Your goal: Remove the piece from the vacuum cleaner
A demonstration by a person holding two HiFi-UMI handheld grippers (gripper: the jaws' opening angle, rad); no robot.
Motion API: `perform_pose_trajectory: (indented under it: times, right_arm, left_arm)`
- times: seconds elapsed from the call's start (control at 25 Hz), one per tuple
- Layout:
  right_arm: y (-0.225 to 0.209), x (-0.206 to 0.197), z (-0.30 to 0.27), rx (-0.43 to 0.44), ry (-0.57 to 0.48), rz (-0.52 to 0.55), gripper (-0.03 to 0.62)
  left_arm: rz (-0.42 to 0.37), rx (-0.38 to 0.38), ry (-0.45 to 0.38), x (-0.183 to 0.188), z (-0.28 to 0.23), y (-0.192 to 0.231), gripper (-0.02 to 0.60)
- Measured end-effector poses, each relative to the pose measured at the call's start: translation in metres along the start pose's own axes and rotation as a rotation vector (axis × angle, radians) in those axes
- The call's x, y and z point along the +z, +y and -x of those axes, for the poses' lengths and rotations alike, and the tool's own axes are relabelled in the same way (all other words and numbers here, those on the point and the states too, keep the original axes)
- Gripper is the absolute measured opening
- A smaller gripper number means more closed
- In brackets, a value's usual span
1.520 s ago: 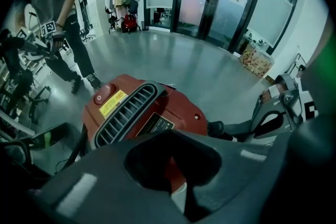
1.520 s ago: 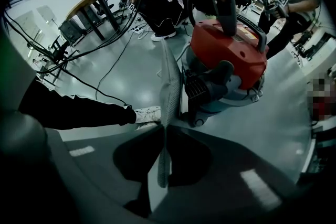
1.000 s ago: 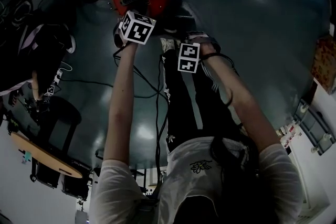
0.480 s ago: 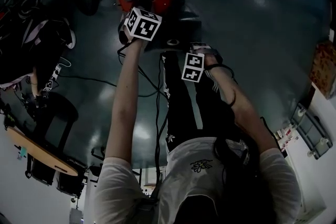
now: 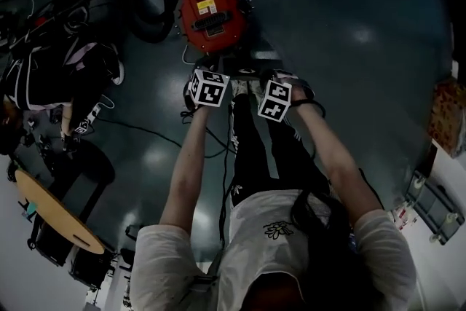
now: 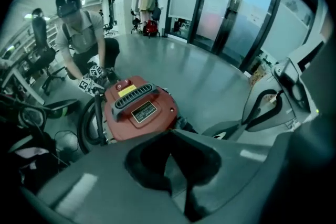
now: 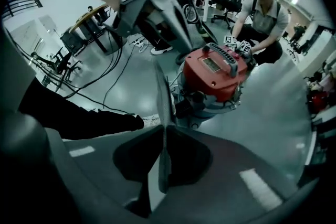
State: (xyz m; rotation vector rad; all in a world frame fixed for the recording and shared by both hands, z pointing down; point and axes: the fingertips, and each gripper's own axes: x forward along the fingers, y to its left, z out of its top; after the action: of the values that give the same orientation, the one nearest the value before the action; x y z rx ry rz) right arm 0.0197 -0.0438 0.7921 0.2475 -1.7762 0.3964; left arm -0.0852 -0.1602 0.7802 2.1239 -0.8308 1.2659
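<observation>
- The red vacuum cleaner (image 5: 212,14) sits on the floor, top middle of the head view.
- The left gripper (image 5: 209,87) and right gripper (image 5: 275,100) are both closed tight, holding nothing.
- It looks heavy and hard; the black handle (image 6: 135,97) seems best to grab.

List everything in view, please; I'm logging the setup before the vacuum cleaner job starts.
vacuum cleaner: one, red, on the floor just ahead of both grippers
hose: one, black, looped at the vacuum cleaner's left
second person: one, dark cap, crouched behind the vacuum cleaner
cables: several, black, on the floor to the left
round table: one, wood-coloured, lower left of the head view
glass doors: one set, at the far wall
left hand-held gripper: one, grey, jaws together, empty
right hand-held gripper: one, grey, jaws together, empty
</observation>
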Motion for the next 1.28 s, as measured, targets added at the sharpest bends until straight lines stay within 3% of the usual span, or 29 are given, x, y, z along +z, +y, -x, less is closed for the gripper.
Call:
perform_pose_trajectory:
  times: [0.16, 0.28, 0.52, 0.8, 1.0, 1.08, 1.28]
  right_arm:
    - [-0.023, 0.012, 0.046, -0.076, -0.073, -0.082, 0.044]
    - [-0.048, 0.032, 0.087, -0.152, -0.146, -0.109, 0.044]
    - [-0.073, 0.061, 0.203, -0.272, -0.343, -0.304, 0.046]
    - [-0.109, 0.11, 0.336, -0.435, -0.625, -0.34, 0.048]
    - [-0.128, 0.145, 0.43, -0.517, -0.905, -0.387, 0.048]
    - [-0.128, 0.161, 0.461, -0.548, -0.999, -0.382, 0.049]
    - [-0.124, 0.176, 0.521, -0.647, -1.112, -0.359, 0.046]
  left_arm:
    - [0.087, 0.036, -0.093, 0.031, 0.051, -0.006, 0.0]
    - [0.11, 0.089, -0.219, 0.07, 0.096, -0.007, 0.0]
    - [0.212, 0.16, -0.488, 0.146, 0.214, -0.015, 0.0]
    - [0.172, 0.259, -0.797, 0.215, 0.332, -0.007, 0.0]
    - [0.058, 0.3, -0.897, 0.245, 0.377, -0.016, 0.0]
    - [0.048, 0.326, -0.954, 0.249, 0.398, -0.014, 0.0]
    - [0.049, 0.371, -1.085, 0.26, 0.45, -0.01, 0.0]
